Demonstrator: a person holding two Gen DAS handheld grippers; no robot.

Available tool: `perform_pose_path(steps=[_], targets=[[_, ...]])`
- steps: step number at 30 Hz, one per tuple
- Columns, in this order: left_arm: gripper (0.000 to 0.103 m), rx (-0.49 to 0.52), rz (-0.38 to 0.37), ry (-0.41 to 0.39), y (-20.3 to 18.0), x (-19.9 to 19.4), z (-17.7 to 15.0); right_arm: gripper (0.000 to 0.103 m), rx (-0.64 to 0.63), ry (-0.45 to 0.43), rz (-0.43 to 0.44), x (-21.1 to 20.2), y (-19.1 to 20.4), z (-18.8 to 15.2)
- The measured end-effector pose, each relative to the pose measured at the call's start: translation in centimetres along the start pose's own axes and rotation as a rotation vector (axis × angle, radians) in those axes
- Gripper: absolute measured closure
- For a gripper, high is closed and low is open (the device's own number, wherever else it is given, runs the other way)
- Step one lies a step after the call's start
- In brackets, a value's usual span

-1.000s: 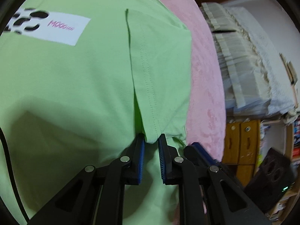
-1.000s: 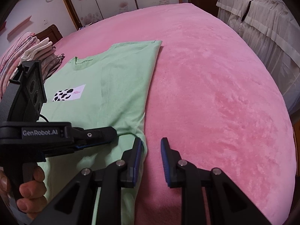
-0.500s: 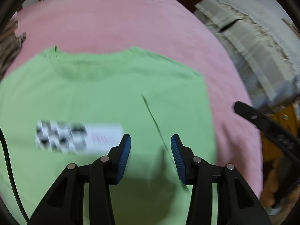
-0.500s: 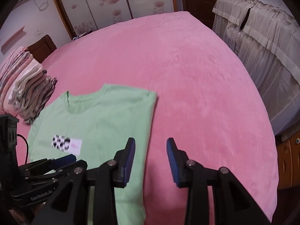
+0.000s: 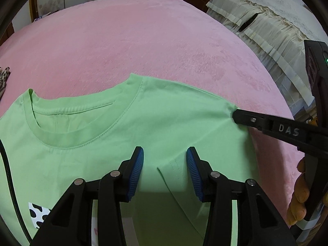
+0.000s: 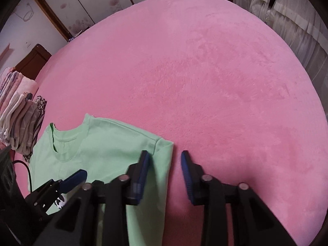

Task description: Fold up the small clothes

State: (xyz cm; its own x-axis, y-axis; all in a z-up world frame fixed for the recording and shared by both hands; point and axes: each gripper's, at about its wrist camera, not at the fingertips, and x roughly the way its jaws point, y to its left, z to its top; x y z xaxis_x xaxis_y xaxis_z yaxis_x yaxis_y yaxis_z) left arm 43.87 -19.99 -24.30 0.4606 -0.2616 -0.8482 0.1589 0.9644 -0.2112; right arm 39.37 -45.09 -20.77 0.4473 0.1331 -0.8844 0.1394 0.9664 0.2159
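A light green T-shirt (image 5: pixel 174 123) lies flat on the pink bed cover (image 5: pixel 143 51), collar away from me, its right sleeve folded in over the chest. My left gripper (image 5: pixel 164 164) hovers open just below the collar, straddling the top of the folded sleeve edge (image 5: pixel 176 164) without pressing it. My right gripper (image 5: pixel 235 115) has its tip at the right shoulder corner, where the cloth puckers toward it. In the right wrist view the right gripper (image 6: pixel 165 162) closes over that corner of the shirt (image 6: pixel 102 153), one finger blurred.
A pile of folded clothes (image 6: pixel 20 119) sits at the bed's left edge. A cream frilled cover (image 5: pixel 256 26) hangs beyond the right edge. A hand (image 5: pixel 299 194) holds the right gripper's handle. A black cable (image 5: pixel 8 184) trails over the shirt's left side.
My left gripper let go of the sleeve hem, opened and moved up the shirt to the collar. My right gripper travelled along the right edge to the shoulder corner and narrowed its jaws there.
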Motion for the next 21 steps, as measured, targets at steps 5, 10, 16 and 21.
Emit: perform_pose_path(steps=[5, 10, 16, 21], targets=[[0.06, 0.028, 0.045, -0.033, -1.4, 1.1, 0.5, 0.101, -0.07, -0.067, -0.071, -0.7, 1.1, -0.1], [0.06, 0.047, 0.09, -0.047, -2.4, 2.2, 1.1, 0.101, -0.109, -0.066, -0.137, 0.5, 1.5, -0.5], [0.038, 0.078, 0.11, -0.04, -3.1, 1.3, 1.6, 0.092, -0.096, -0.072, -0.171, -0.8, 2.1, -1.1], [0.019, 0.058, 0.108, -0.112, -1.8, -4.2, 1.1, 0.084, -0.117, -0.132, -0.188, -5.6, 4.0, -2.8]])
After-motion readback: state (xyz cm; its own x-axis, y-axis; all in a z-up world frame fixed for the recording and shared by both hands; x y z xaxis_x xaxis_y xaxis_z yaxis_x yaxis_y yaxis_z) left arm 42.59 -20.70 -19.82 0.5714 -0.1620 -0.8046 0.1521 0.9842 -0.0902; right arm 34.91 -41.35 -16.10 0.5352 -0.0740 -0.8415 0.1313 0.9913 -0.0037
